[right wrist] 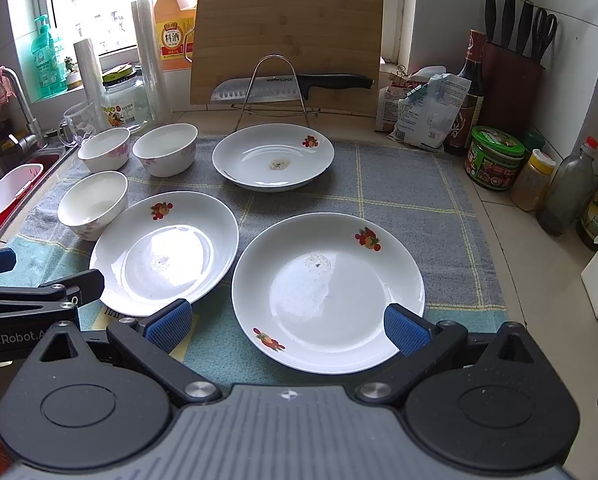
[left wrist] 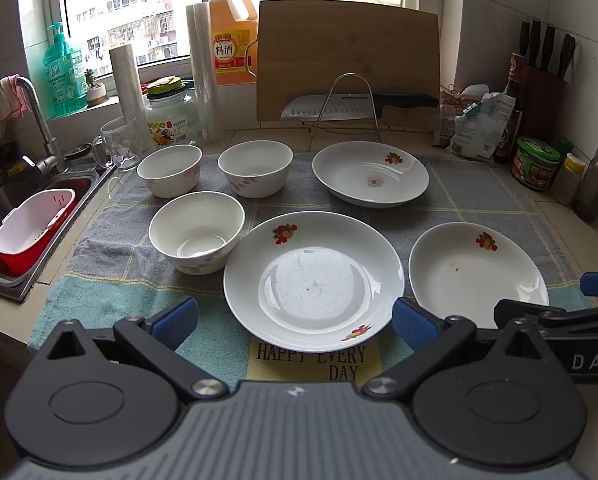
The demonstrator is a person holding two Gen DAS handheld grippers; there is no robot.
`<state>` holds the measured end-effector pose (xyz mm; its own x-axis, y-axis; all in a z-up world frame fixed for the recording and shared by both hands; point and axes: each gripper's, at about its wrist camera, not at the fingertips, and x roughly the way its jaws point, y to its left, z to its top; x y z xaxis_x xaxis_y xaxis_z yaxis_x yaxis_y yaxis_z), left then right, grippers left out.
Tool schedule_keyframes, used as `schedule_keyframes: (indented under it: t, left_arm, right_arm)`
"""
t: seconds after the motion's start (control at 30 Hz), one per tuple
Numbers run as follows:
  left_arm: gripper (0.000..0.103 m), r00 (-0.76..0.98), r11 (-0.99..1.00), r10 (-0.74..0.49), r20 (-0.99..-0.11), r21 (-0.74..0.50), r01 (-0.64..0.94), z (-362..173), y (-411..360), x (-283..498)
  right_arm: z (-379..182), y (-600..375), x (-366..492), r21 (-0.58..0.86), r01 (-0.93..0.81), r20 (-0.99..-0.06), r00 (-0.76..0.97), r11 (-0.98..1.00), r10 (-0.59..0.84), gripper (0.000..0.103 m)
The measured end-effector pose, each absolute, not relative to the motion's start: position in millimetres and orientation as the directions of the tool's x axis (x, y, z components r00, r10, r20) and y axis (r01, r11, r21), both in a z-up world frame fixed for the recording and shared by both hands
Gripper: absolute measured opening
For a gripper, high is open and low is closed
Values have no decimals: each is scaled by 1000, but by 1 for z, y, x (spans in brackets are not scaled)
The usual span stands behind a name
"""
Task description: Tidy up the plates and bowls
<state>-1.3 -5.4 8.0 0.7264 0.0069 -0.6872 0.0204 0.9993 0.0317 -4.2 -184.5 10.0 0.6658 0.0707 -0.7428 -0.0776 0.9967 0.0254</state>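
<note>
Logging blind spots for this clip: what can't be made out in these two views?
- Knife block, right wrist view: blades are sunk in the block; only handles show.
- Right plate, left wrist view: near rim covered by the right gripper's finger.
- Sink, left wrist view: basin cut off by the frame edge and filled by the red-and-white basket.

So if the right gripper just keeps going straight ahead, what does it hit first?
Probably the near right plate: the open right gripper points right at it, with nothing between. How high it sits above the plate is unclear.
</note>
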Motion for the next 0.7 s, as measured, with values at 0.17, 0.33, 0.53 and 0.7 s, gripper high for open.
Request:
schedule_keyframes:
  t: [0.17, 0.33, 0.53, 0.7]
  left_arm:
    - [102, 727, 999, 8, -687, 32, 20, 9, -5, -2]
    - [102, 730, 999, 9, -683, 34, 19, 12, -6, -3]
    - [102, 730, 999, 11, -683, 37, 20, 13, -6, -3]
    - [102, 732, 999, 14, -682, 42, 20, 15, -9, -5]
  right_arm:
    - [10, -185, -4, 24, -79, -742, 667, 997, 71, 103]
    - [11, -186, -5, 25, -79, -740, 669, 997, 72, 103]
    - [11, -187, -7, 25, -81, -736, 673, 996, 73, 103]
    - [11, -190, -9, 29, -85, -734, 674, 996, 79, 103]
